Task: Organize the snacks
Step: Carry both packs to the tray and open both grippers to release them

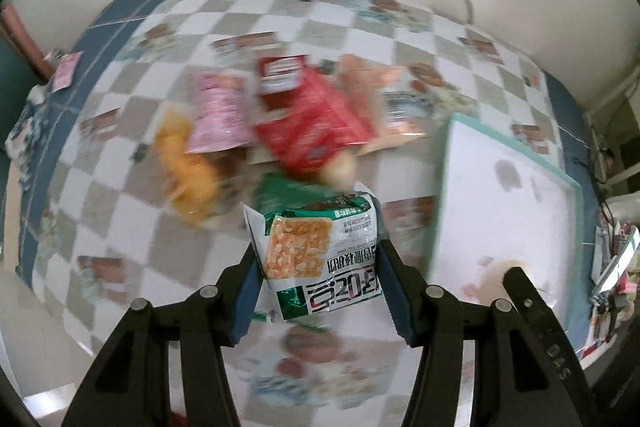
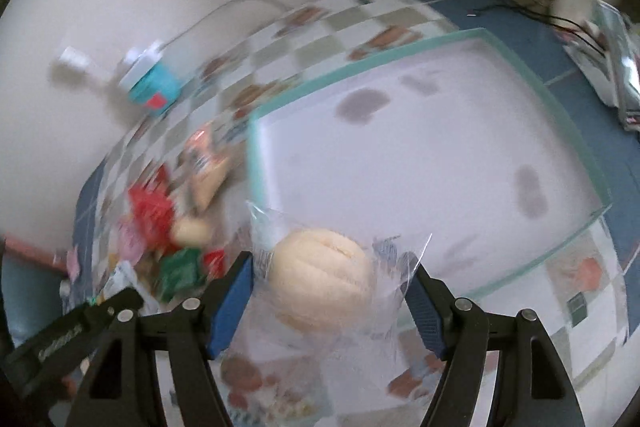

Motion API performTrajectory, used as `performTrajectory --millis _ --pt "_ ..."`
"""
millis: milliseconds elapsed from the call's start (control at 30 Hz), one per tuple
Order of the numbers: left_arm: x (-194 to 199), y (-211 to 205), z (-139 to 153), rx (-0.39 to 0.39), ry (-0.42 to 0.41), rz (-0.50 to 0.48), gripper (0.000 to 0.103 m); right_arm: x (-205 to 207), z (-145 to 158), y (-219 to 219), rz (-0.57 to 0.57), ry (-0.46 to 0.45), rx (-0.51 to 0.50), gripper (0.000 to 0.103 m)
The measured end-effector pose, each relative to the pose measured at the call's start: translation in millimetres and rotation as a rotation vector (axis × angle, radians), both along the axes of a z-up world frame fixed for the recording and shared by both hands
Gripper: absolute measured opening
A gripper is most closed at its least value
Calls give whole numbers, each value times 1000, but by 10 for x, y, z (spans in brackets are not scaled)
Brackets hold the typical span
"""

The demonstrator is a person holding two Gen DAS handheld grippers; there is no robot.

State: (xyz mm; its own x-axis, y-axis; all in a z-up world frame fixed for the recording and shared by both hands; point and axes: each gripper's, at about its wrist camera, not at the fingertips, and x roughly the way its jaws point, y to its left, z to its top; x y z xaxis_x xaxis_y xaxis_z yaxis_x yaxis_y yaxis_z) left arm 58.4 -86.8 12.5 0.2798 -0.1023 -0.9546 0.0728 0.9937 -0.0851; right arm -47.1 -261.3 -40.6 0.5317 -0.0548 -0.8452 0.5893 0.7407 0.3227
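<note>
1. The left gripper (image 1: 318, 259) pinched a green-and-white cracker packet (image 1: 320, 255) above the checkered tablecloth (image 1: 120, 163).
2. The right gripper (image 2: 332, 287) clamped a clear-wrapped bun (image 2: 320, 279) — just at the white tray's (image 2: 400, 51) near edge.
3. The other snacks (image 1: 280, 115) lay heaped beside the tray — blurred.

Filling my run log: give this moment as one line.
left gripper: shut on cracker packet | right gripper: shut on wrapped bun | white box: empty

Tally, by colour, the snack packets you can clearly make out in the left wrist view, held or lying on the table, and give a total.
Green-and-white printed cracker packet, held in the left gripper's jaws: 1
Red foil packet: 1
Pink plastic packet: 1
Orange-yellow crinkled packet: 1
Total: 4; blur hides others in the pile.
</note>
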Motion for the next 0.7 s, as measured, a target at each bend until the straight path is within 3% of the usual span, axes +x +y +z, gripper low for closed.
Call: performTrajectory --millis 333,700 --pt "250 -975 -175 -5 1 -138 58 120 -14 -629 -137 16 -24 72" --pt "437 -1465 -293 -55 -10 -227 61 113 -50 -1003 -227 41 -35 72"
